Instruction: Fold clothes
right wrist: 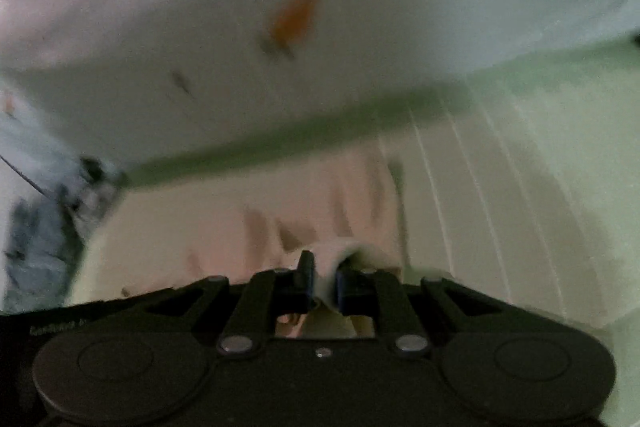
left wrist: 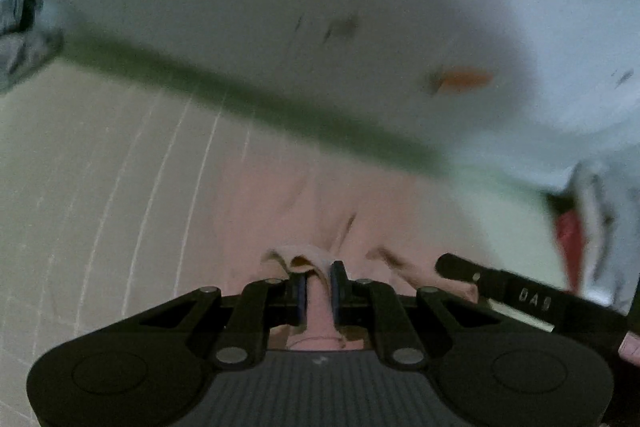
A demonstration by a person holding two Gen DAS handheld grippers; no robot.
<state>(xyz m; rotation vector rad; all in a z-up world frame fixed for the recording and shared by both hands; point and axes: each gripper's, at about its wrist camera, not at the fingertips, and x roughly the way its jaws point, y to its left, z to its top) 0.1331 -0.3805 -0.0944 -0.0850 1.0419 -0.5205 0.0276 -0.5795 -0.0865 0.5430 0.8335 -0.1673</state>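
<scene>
My left tool [left wrist: 318, 283] has its two black fingers pinched on a bunched fold of the pale pink cloth garment [left wrist: 288, 203], and the fabric runs down between the blue pads toward the tool's body. My right tool [right wrist: 320, 277] grips another gathered edge of the same pale pink cloth garment [right wrist: 320, 195] in the same way, with a rolled lip of cloth poking up between its fingers. Beyond both tools the garment spreads forward, wrinkled, over a light surface with thin white lines [left wrist: 100, 187], which I take to be a bed or mat, though the blur makes that hard to settle. Past the garment's far edge runs a dark green band [left wrist: 240, 95], and beyond it a broad whitish surface with a small orange mark [left wrist: 464, 79]. In the left view the dark body of my other tool [left wrist: 532, 297] juts in from the right, just beside the left tool. A crumpled blue-grey heap [right wrist: 36, 239] sits at the left edge of the right view.
</scene>
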